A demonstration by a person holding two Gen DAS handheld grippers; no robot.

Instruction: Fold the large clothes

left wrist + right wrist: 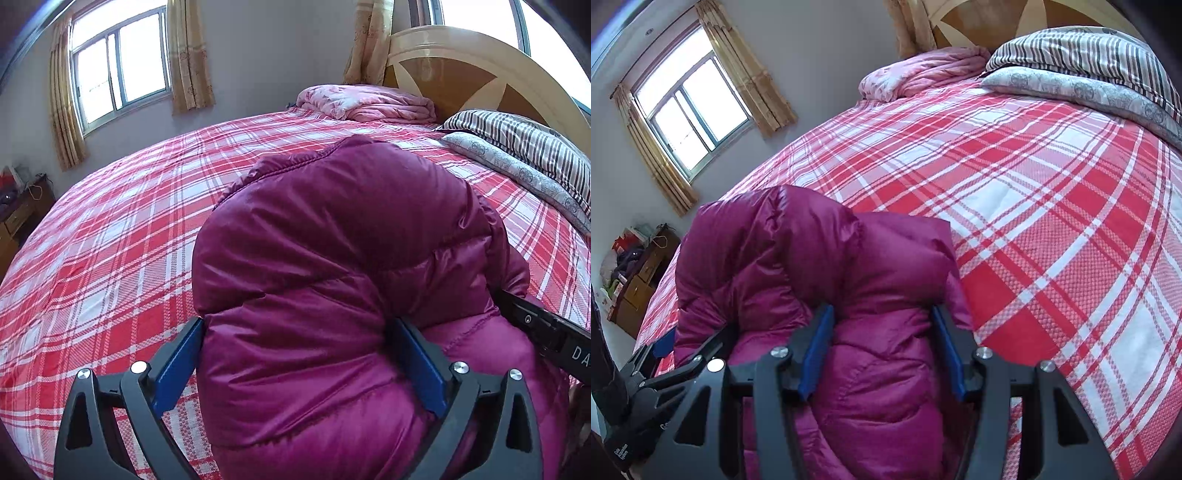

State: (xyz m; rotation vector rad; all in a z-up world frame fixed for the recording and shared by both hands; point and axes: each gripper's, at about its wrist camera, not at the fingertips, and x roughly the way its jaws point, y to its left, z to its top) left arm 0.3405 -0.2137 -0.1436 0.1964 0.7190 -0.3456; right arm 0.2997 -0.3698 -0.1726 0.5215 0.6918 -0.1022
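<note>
Jacket (332, 258) is bulging up in a thick magenta bundle over plaid bed sheet (110, 229) | left gripper (295, 354) is pinching its padded fold, jaws pressing both sides | right gripper (884, 350) is pinching another fold likewise | striped pillow (1089, 55) is lying near headboard (461, 62)

The left wrist view looks forward along its fingers from close behind the jacket (332, 277), which fills the frame from centre to 5 o'clock; the headboard (461, 74) is at 1 o'clock; the right wrist view sits equally close, tilted, with the jacket (812, 295) toward 7 o'clock; both share the bed (110, 240), window (118, 70) and pillows (517, 147).
</note>
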